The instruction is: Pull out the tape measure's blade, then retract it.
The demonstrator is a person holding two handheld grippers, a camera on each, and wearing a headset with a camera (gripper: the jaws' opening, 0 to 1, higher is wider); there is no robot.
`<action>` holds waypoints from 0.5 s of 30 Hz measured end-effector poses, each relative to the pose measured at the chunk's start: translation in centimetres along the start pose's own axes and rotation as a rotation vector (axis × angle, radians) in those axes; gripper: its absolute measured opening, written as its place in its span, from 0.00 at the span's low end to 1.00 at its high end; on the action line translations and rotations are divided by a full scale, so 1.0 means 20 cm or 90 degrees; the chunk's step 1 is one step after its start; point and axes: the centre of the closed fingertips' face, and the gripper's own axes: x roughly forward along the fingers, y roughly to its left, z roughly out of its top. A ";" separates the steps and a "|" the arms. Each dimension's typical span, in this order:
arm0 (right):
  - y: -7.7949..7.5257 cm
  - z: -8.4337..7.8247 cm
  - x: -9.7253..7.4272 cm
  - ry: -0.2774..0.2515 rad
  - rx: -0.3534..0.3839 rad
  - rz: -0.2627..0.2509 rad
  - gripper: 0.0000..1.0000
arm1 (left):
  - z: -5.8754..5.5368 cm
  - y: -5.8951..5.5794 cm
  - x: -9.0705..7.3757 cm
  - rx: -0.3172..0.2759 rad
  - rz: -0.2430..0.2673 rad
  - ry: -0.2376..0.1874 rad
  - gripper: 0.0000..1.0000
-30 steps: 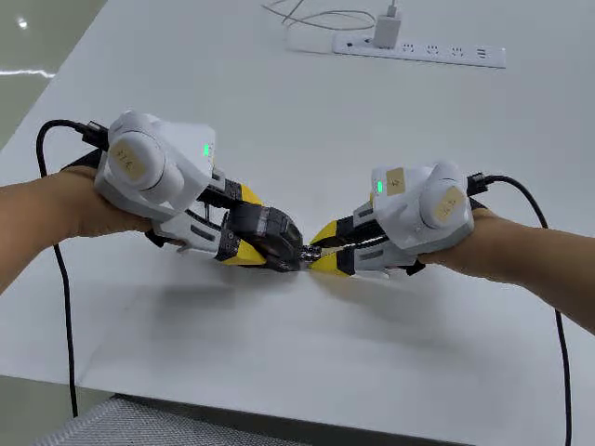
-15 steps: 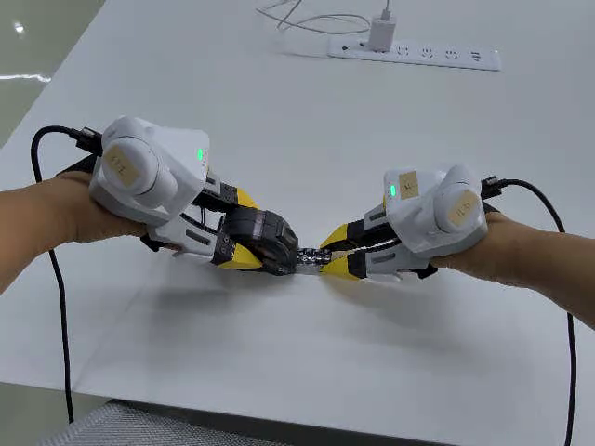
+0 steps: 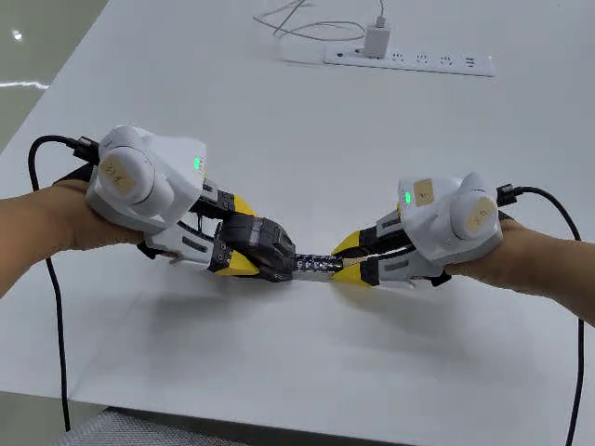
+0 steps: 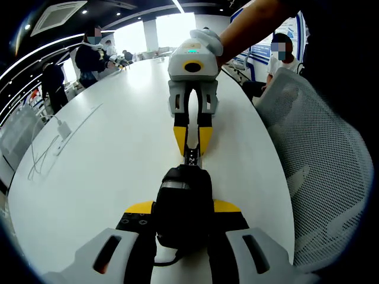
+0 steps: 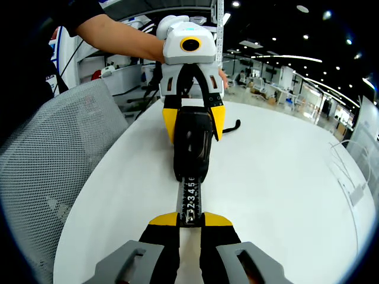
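Tape measure case (image 3: 265,246) between the jaws of the left gripper (image 3: 242,234) at left, blade (image 3: 314,267) running right into the right gripper (image 3: 350,259), both over the table's (image 3: 279,139) near half, power strip (image 3: 409,60) far behind.

Open-plan office or lab hall. Long white table (image 3: 167,353) with a grey mesh office chair (image 4: 320,160) at its near edge and a power strip (image 3: 409,59), 1 charger plugged in, near the tabletop's far edge. Overhead are rows of ceiling spotlights (image 5: 302,9) and a cassette air unit (image 4: 56,15); people (image 4: 95,56) stand beside the tabletop.
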 end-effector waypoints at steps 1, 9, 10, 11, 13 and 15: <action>0.00 0.00 0.00 0.001 0.000 0.000 0.08 | 0.00 0.00 0.00 0.000 0.000 0.000 0.27; 0.01 -0.02 -0.05 0.002 0.003 -0.004 0.08 | 0.00 0.00 0.00 -0.001 0.000 0.000 0.27; 0.01 -0.03 -0.05 0.002 0.004 -0.004 0.08 | 0.00 0.00 0.00 -0.002 0.000 0.000 0.27; 0.01 -0.03 -0.06 0.002 0.004 -0.004 0.08 | 0.00 0.00 0.00 -0.002 0.000 0.000 0.27; 0.01 -0.04 -0.07 0.004 0.005 -0.005 0.08 | 0.00 0.00 0.00 -0.002 0.000 0.001 0.27; 0.02 -0.04 -0.08 0.005 0.006 -0.005 0.08 | 0.00 0.00 0.00 -0.002 -0.001 0.002 0.27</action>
